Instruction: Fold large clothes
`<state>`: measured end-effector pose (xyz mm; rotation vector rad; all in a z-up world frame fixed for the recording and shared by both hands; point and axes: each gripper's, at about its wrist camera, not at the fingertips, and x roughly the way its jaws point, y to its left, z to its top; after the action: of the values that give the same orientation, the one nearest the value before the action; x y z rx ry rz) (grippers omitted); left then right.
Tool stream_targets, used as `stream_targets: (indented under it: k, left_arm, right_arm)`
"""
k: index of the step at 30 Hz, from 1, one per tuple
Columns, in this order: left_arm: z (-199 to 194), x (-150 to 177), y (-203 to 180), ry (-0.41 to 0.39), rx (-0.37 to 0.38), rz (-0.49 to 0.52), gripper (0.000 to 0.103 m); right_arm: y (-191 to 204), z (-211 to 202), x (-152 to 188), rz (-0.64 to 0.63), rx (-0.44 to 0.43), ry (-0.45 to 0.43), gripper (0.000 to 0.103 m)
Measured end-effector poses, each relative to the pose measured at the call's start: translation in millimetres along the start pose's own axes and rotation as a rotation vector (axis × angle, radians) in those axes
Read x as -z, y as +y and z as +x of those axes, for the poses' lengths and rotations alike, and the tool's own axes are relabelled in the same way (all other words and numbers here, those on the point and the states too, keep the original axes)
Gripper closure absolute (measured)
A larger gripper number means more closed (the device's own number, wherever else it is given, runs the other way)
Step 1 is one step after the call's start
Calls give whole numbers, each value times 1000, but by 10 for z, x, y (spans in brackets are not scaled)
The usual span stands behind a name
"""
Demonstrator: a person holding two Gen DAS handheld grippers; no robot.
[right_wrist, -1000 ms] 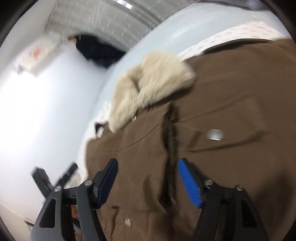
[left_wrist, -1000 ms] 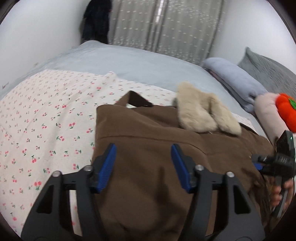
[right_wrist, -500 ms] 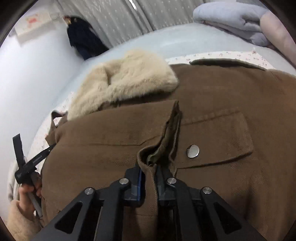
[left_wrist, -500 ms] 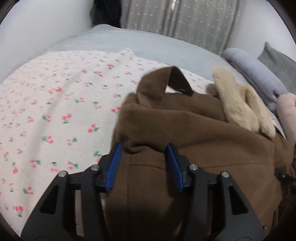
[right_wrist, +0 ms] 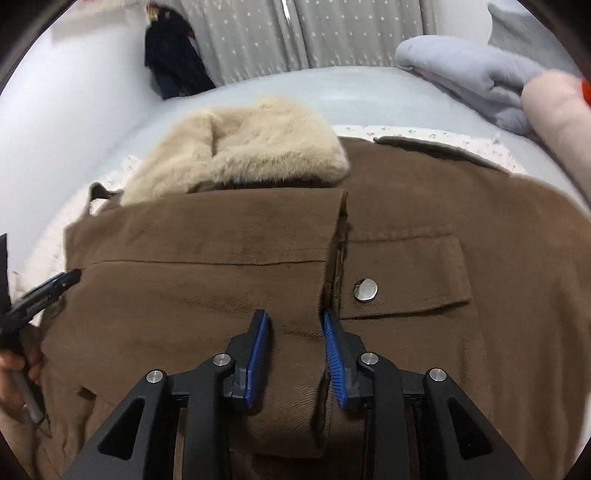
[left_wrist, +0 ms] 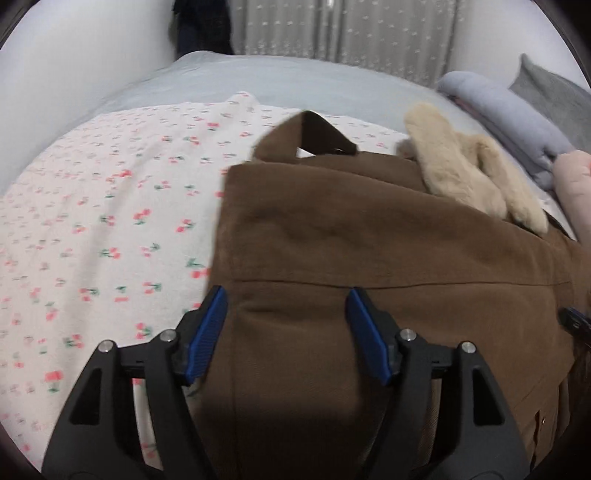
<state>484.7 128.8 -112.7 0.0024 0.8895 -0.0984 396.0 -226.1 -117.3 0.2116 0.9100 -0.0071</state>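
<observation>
A brown jacket (left_wrist: 369, 251) with a beige fur collar (left_wrist: 469, 173) lies on a cherry-print sheet (left_wrist: 110, 229) on the bed. A folded panel lies flat across its front (right_wrist: 221, 251), ending beside a snap-button pocket (right_wrist: 406, 273). My left gripper (left_wrist: 286, 310) is open, its jaws astride the jacket's left edge. My right gripper (right_wrist: 293, 325) is open over the panel's edge by the front placket. The left gripper also shows at the left edge of the right wrist view (right_wrist: 40, 291).
A grey-blue folded blanket (right_wrist: 465, 77) and a pink pillow (right_wrist: 557, 114) lie at the bed's right. Grey curtains (left_wrist: 343, 29) and a dark hanging garment (right_wrist: 170, 55) stand behind the bed. A white wall runs along the left.
Both grippers have opened: the right was shut on the jacket's front edge, the left was closing on the shoulder. The raised fabric now lies flat.
</observation>
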Motion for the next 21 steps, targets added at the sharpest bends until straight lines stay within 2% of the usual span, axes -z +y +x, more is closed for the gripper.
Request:
stream_targets:
  k: [3, 5, 8, 14, 18, 21]
  left_arm:
    - [-165, 18, -70, 14, 1, 5, 29]
    - [-317, 66, -101, 19, 34, -10, 23]
    - [-544, 148, -275, 21, 99, -7, 21]
    - [-930, 206, -965, -23, 160, 141, 19]
    - [-948, 179, -1632, -48, 164, 241, 19]
    - [-839, 165, -2116, -43, 188, 270, 19]
  right_arm:
    - [-119, -317, 13, 17, 59, -31, 56]
    - [-225, -567, 33, -16, 124, -86, 38]
    - [-482, -894, 65, -49, 250, -134, 34]
    - [-1286, -1304, 101, -17, 477, -169, 26]
    - [-1829, -1223, 80, 0, 610, -116, 26]
    - [-2162, -1055, 61, 0, 678, -48, 26]
